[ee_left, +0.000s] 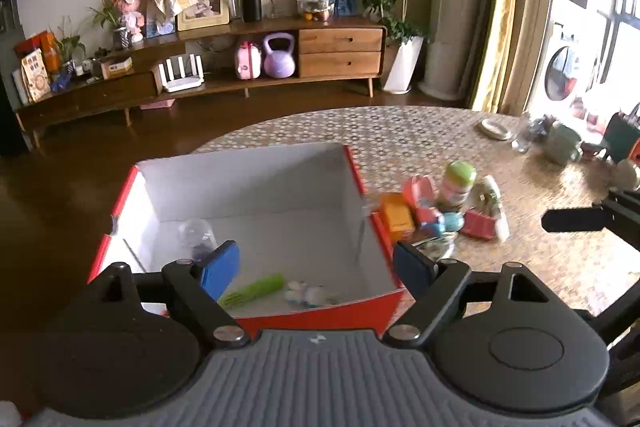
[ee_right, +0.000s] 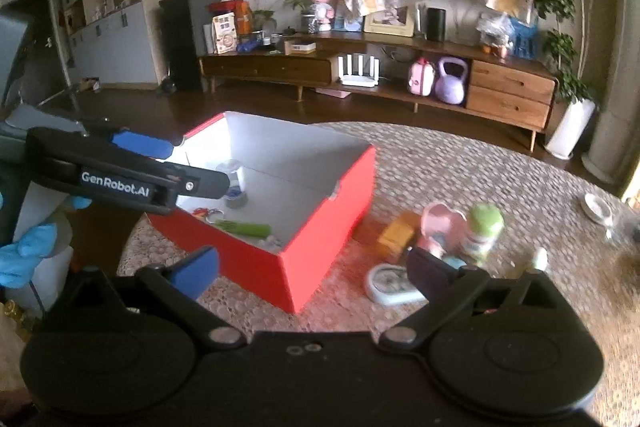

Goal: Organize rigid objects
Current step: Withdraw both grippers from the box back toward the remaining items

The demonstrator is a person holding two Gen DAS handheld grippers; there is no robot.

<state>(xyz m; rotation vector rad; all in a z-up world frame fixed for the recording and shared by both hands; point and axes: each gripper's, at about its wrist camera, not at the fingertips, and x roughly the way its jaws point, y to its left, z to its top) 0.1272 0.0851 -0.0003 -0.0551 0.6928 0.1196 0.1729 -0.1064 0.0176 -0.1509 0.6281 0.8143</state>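
A red box with a white inside stands on the patterned table. A green stick, a clear cup and a small pale toy lie in it. My left gripper is open and empty, held above the box's near edge; it also shows in the right wrist view. My right gripper is open and empty, in front of the box's near corner. Right of the box lie an orange block, a pink toy, a green-capped bottle and a round pale-blue clock.
A red block and a white tube lie in the pile too. A saucer, a glass and a green mug stand at the table's far right. A wooden sideboard lines the far wall.
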